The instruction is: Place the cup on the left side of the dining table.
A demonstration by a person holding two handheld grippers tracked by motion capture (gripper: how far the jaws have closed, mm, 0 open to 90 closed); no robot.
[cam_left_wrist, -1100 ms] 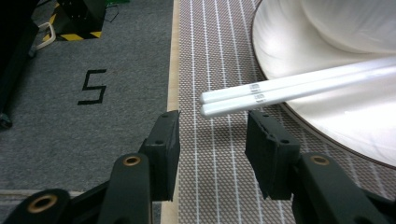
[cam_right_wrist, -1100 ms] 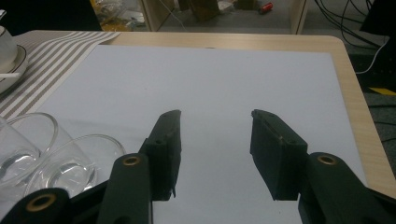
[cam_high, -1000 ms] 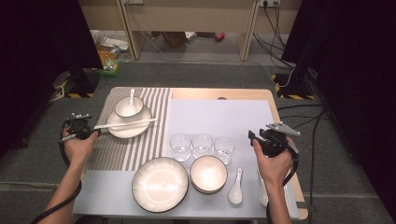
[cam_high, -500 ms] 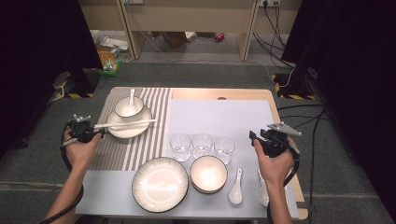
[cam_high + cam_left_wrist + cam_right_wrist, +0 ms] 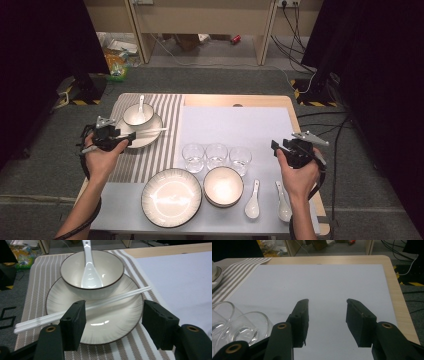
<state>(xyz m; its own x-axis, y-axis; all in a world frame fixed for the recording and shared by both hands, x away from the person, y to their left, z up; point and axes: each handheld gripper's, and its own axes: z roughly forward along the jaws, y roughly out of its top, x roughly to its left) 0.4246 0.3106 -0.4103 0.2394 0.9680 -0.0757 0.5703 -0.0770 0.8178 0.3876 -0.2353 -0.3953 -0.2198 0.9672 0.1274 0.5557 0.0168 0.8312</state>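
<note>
a: white plastic chopsticks [image 5: 82, 307] lie across the ribbed cream plate [image 5: 120, 325]; left gripper [image 5: 113, 323] jaws have just been opening, empty.
b: knock them, they roll off. right gripper [image 5: 327, 322] wide, empty.

— Where does the left gripper [image 5: 121, 138] sit?
— At the striped placemat's [image 5: 165, 140] left edge; its jaws have just been opening, apart and clear of the white chopsticks [image 5: 145, 132] lying across the plate [image 5: 145, 140], which carries a bowl [image 5: 138, 115] with a spoon [image 5: 141, 104].
— And the right gripper [image 5: 276, 148]?
— It hovers, jaws parted and empty, over the white mat [image 5: 235, 125], just right of three glasses [image 5: 216, 156].
</note>
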